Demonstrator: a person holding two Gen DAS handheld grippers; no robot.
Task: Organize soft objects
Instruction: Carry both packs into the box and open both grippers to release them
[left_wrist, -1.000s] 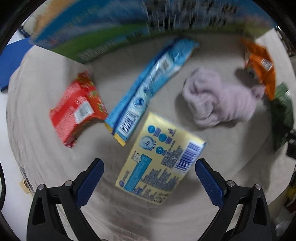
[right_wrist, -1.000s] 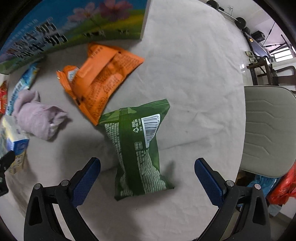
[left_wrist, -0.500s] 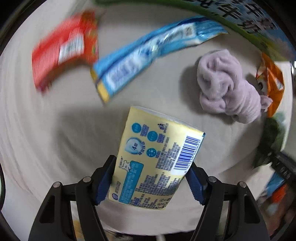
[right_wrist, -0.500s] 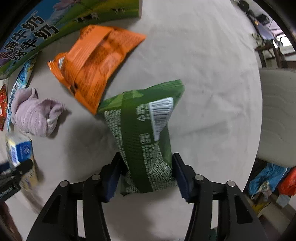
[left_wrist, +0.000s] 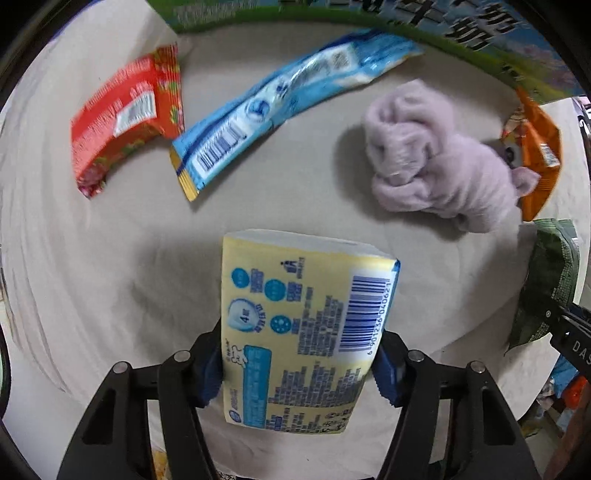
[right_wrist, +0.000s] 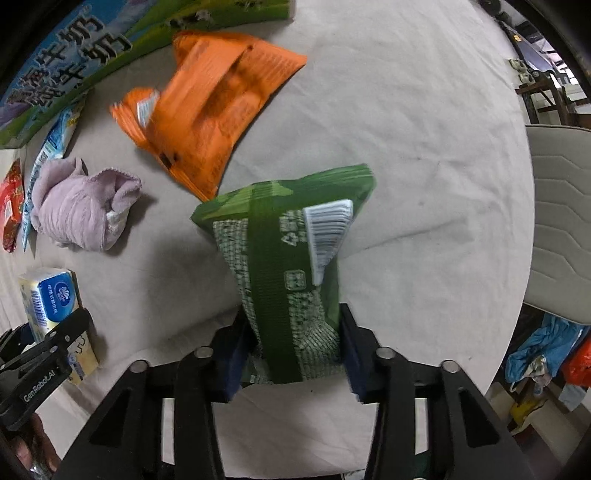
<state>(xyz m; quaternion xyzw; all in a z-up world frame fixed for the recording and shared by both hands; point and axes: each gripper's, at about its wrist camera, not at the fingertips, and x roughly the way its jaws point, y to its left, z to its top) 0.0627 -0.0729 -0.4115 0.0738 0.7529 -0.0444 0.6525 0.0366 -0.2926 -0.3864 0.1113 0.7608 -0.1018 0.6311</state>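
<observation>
The left gripper is clamping a yellow tissue pack between its blue pads, the jaws drawn in about as wide as the pack's narrow side and pressing both its flanks. The pack is standing up off the cloth-covered table at the near middle of the left wrist view, barcode facing the camera.

The right gripper is squeezing a green snack bag near its lower end; the jaws are closed in far enough that the bag is pinching narrow between the pads while its upper part is flaring out and tilting toward the far right.

Lying on the table beyond the tissue pack, a red packet is sitting at the far left, a long blue packet is stretching diagonally just right of it, and a crumpled lilac cloth is resting to the right. An orange bag is lying just beyond the cloth, its corner touching the cloth's far edge in the left view. A printed carton is standing along the far edge of the table. A grey chair is sitting off the table's right side.
</observation>
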